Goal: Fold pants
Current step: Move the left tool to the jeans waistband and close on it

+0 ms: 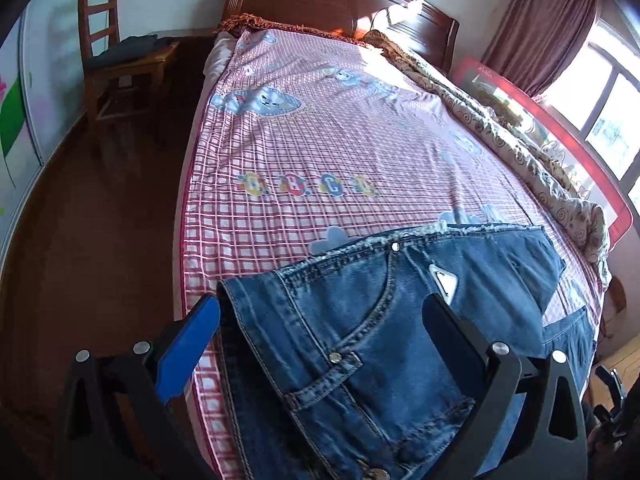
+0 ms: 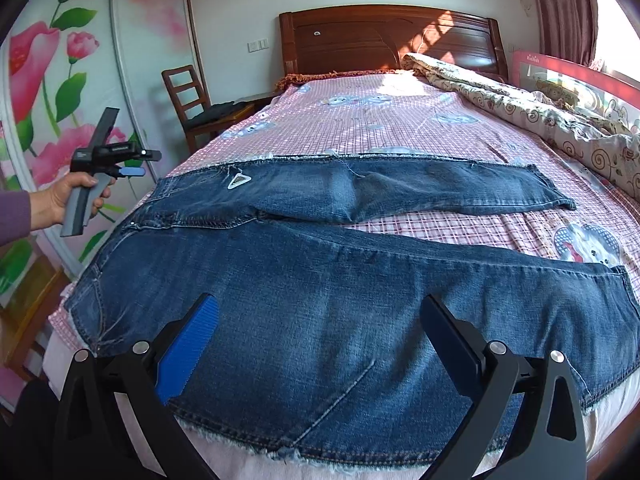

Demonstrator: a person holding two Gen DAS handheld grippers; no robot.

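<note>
Blue jeans [image 2: 320, 280] lie spread flat across the foot of the bed [image 2: 400, 128], legs apart. Left gripper [image 1: 320, 316] and right gripper [image 2: 320, 316] both gape wide above the denim, holding nothing.

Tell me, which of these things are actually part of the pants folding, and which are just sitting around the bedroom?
Part of the job:
- jeans, spread flat on the bed
- left gripper, open
- right gripper, open
- checked bedsheet, the work surface

Just lying about:
- rumpled quilt
- wooden chair
- headboard
- curtain
</note>
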